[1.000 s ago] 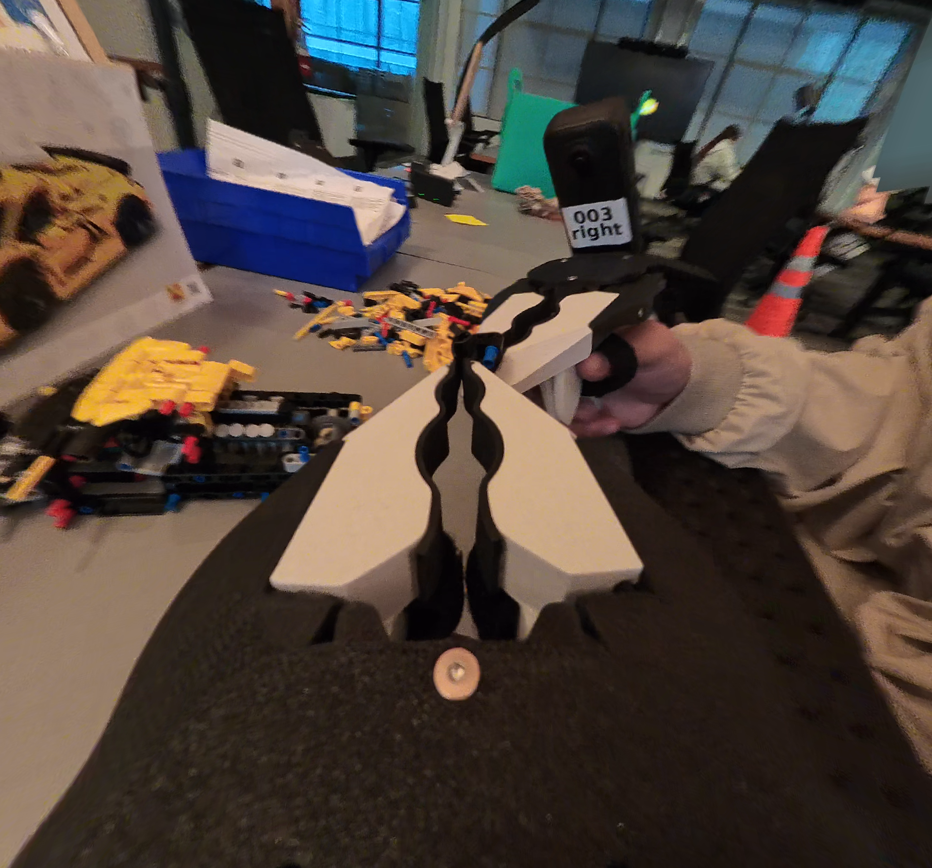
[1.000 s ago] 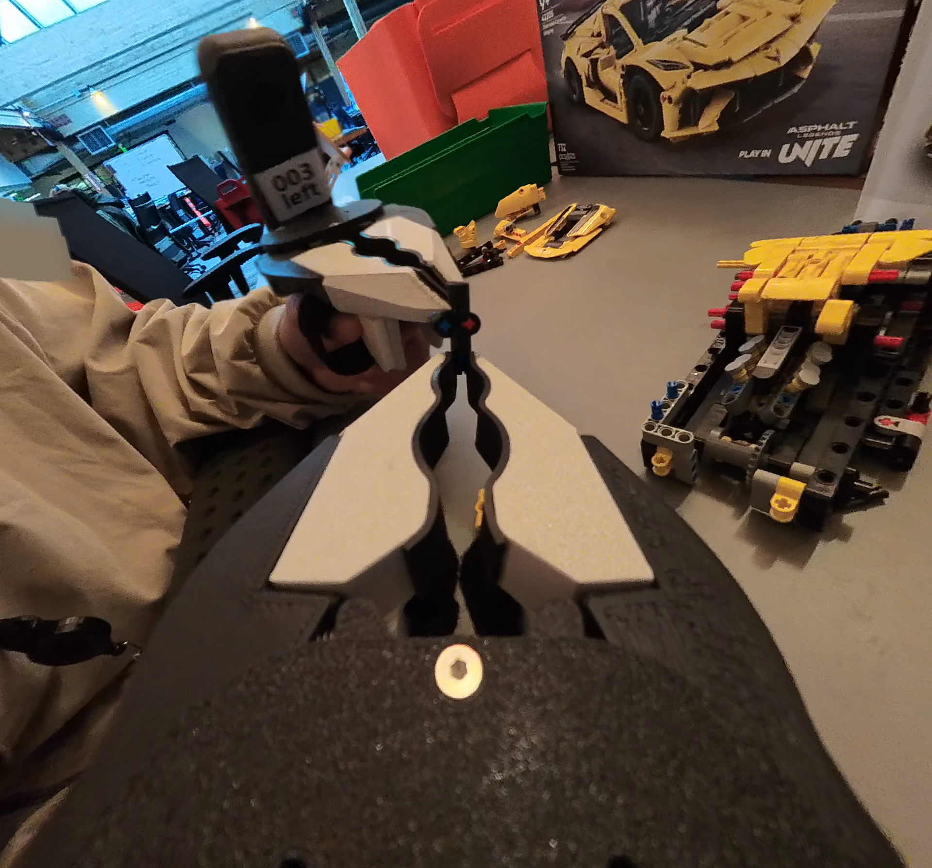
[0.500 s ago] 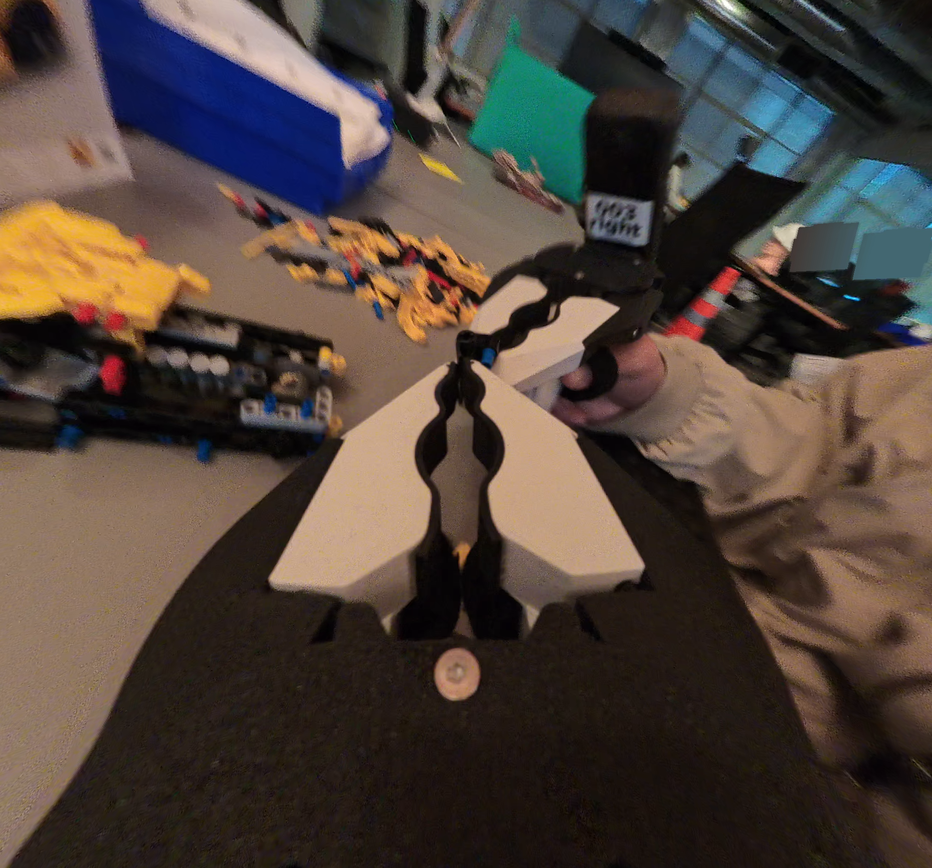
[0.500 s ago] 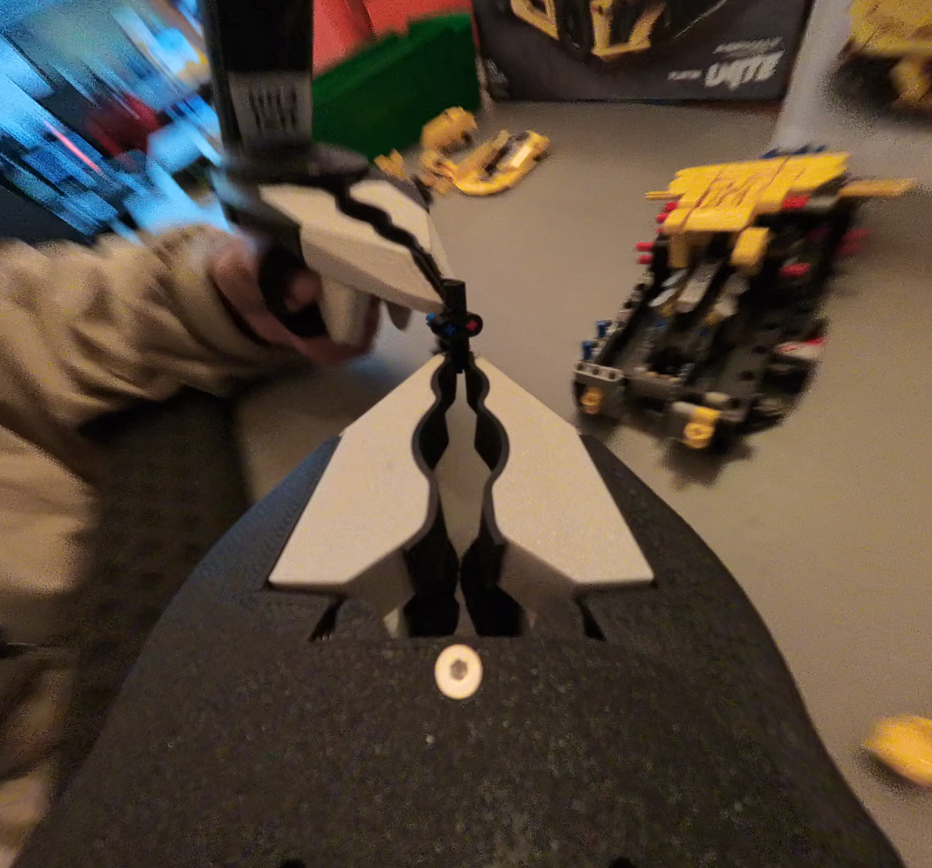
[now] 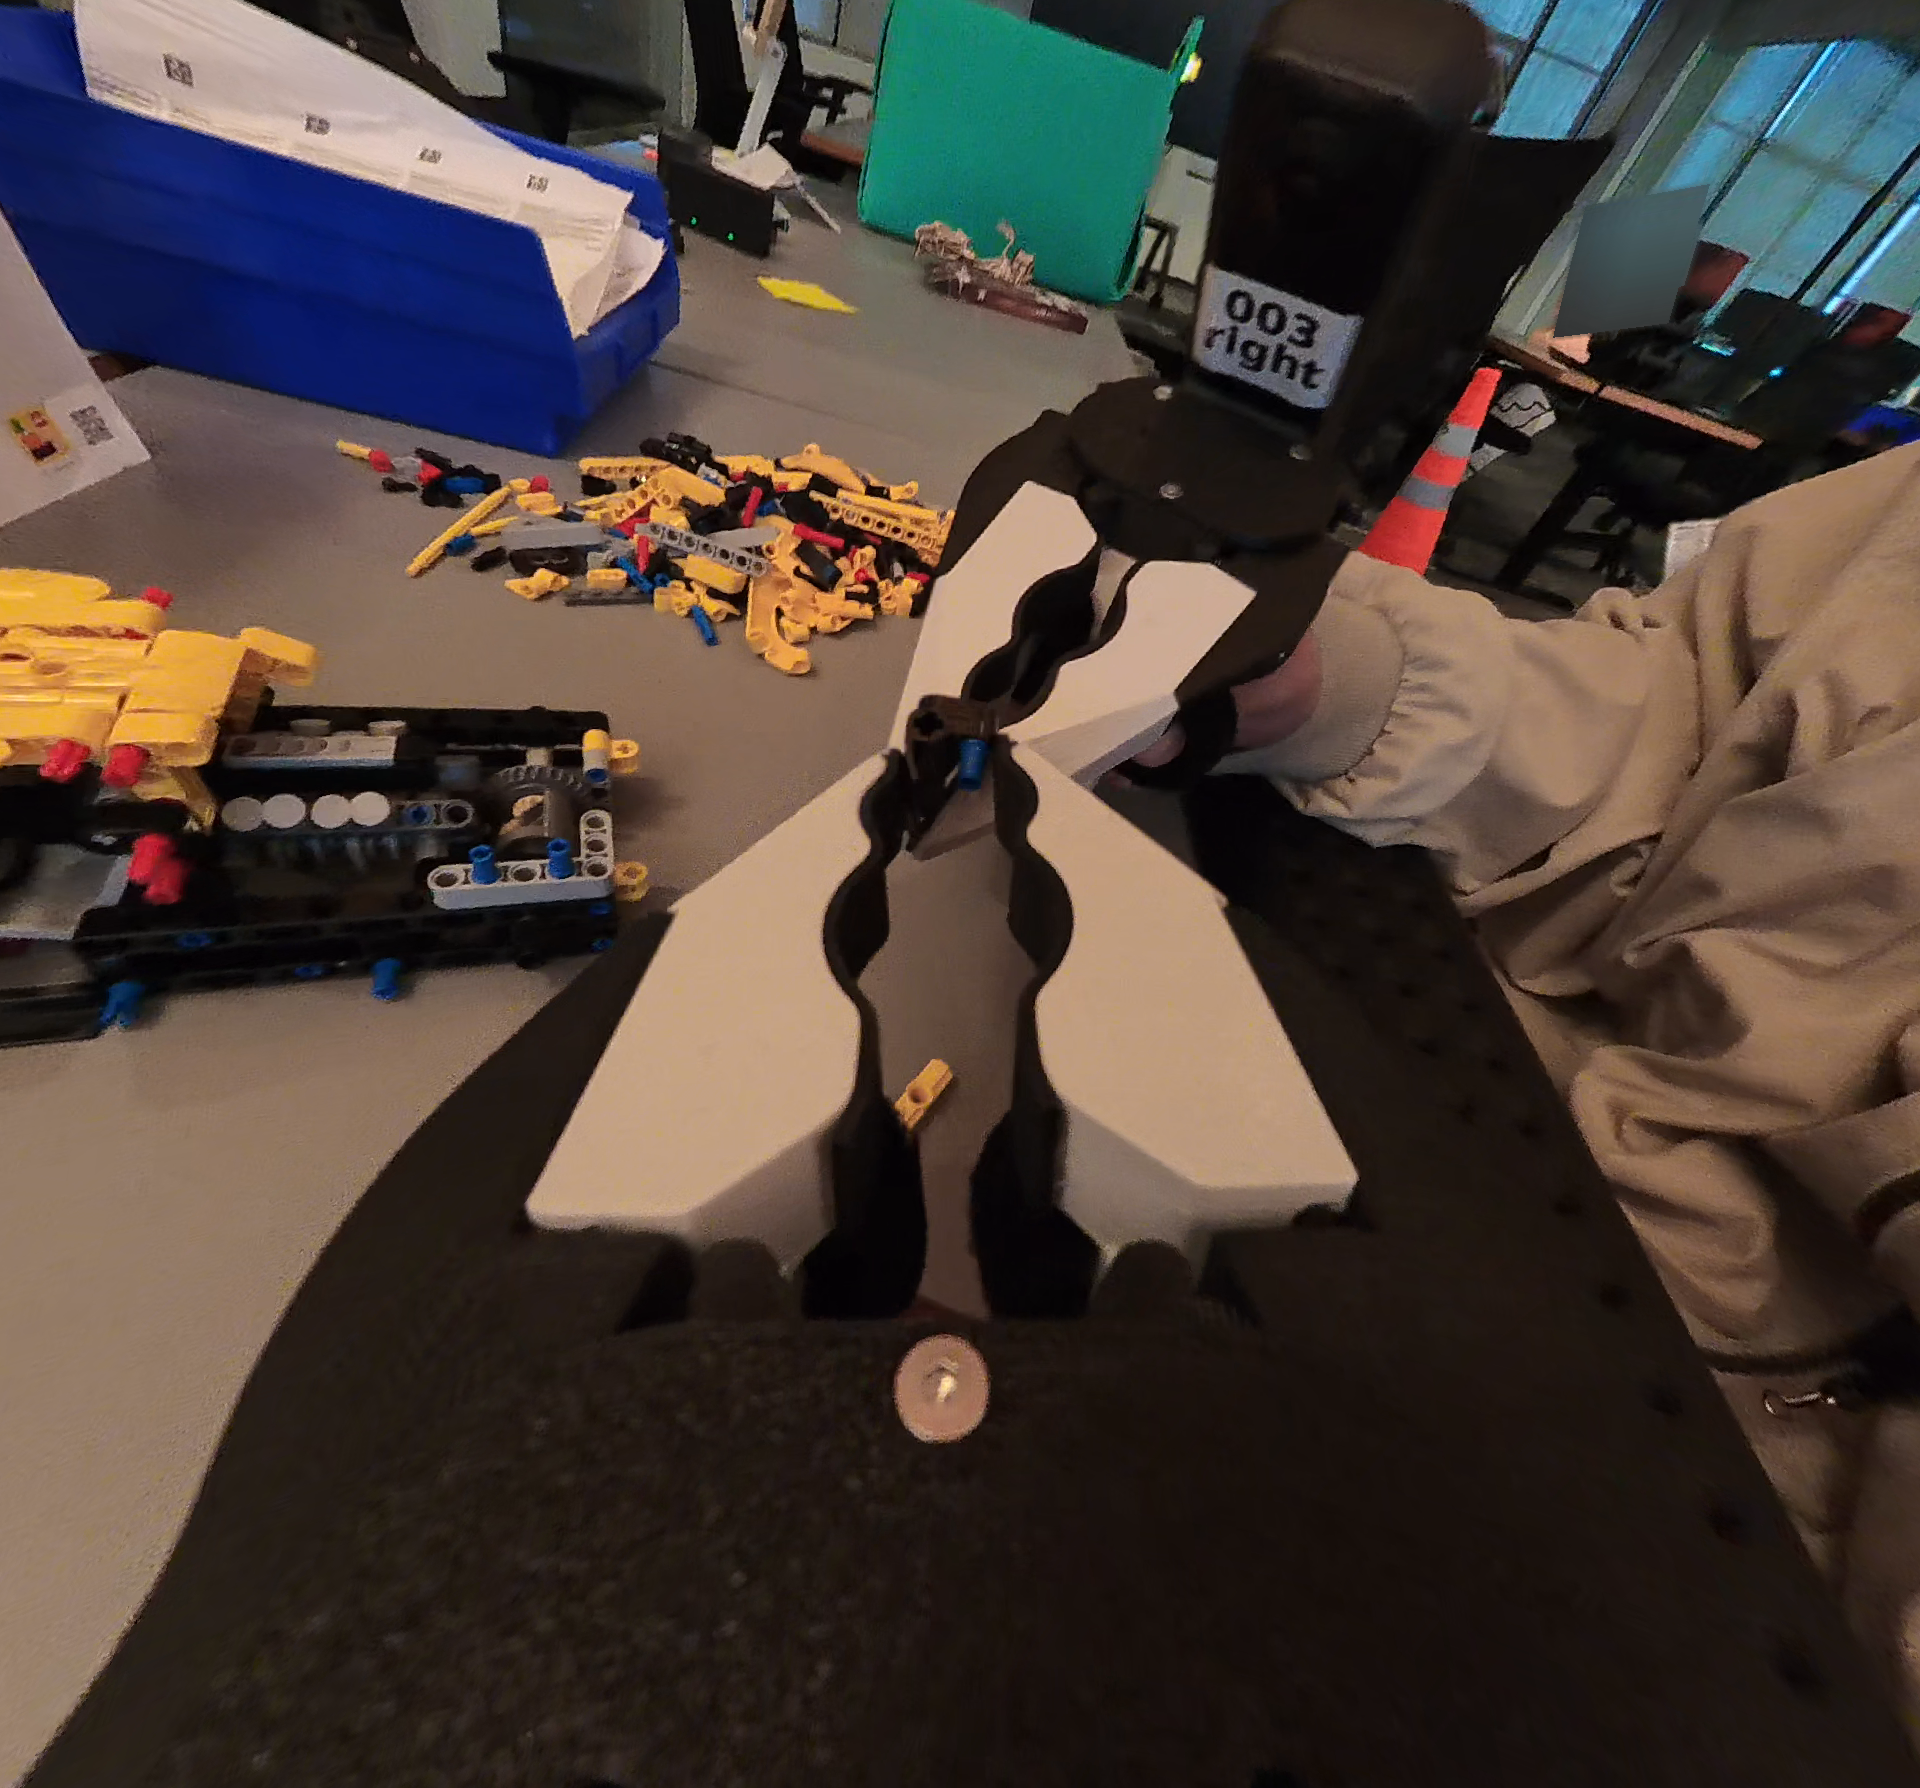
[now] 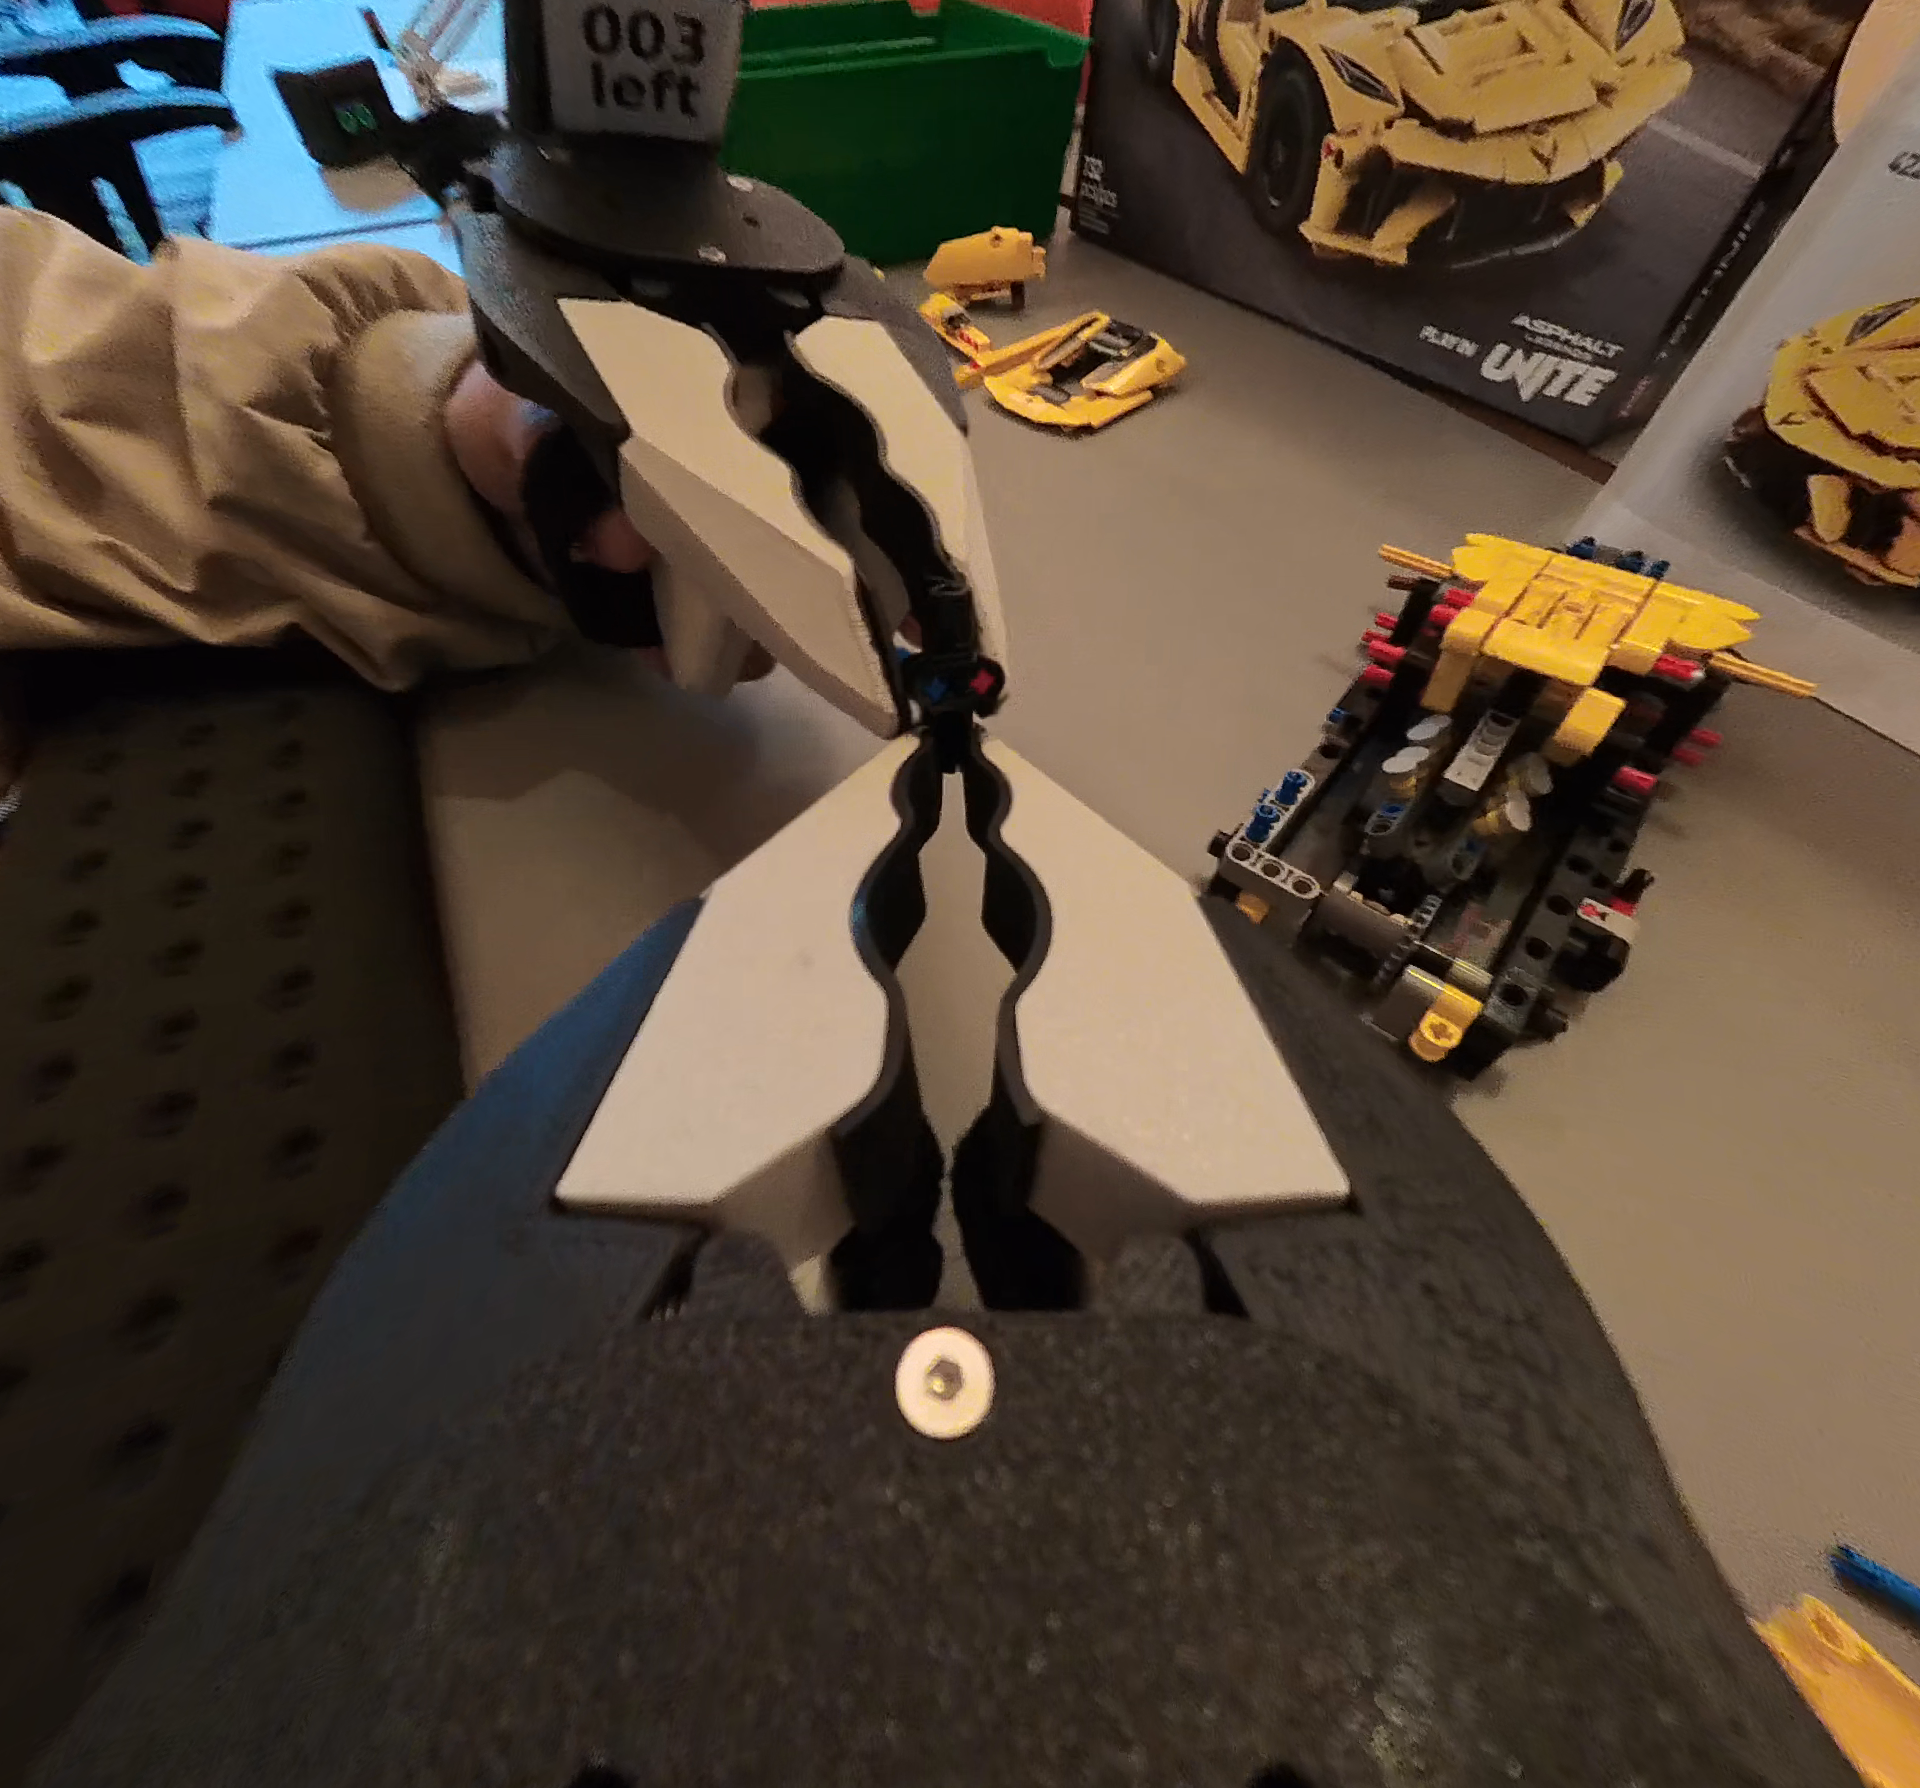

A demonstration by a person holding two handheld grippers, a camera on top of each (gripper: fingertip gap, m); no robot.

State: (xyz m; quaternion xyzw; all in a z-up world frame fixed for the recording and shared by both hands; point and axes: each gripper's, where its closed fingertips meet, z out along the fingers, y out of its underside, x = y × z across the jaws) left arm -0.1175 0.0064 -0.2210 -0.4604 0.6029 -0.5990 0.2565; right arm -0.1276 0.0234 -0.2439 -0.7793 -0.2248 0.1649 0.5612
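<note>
My left gripper [image 5: 940,774] and right gripper [image 6: 945,757] meet tip to tip above the grey table. Both are shut on a small black connector piece with blue and red pins [image 6: 953,684], whose blue pin shows in the left wrist view [image 5: 971,762]. The right gripper [image 5: 951,715] comes in from the upper right of the left wrist view, held by a hand in a beige sleeve. The left gripper [image 6: 940,691] comes in from the upper left of the right wrist view. A partly built black and yellow toy car chassis [image 5: 312,834] [image 6: 1486,803] lies on the table beside them.
A pile of loose yellow, black and red pieces [image 5: 707,543] lies before a blue bin [image 5: 312,284] of papers. A green bin [image 6: 904,117], the set's box [image 6: 1455,128] and yellow body panels [image 6: 1070,367] stand farther back. A small yellow piece [image 5: 923,1094] lies under my left gripper. Only a small space, under 4 cm, lies between the two pairs of fingers.
Both grippers stay shut, tip to tip on the small piece. They have swung together through a blurred motion, and each now looks larger and nearer in the other's view.
</note>
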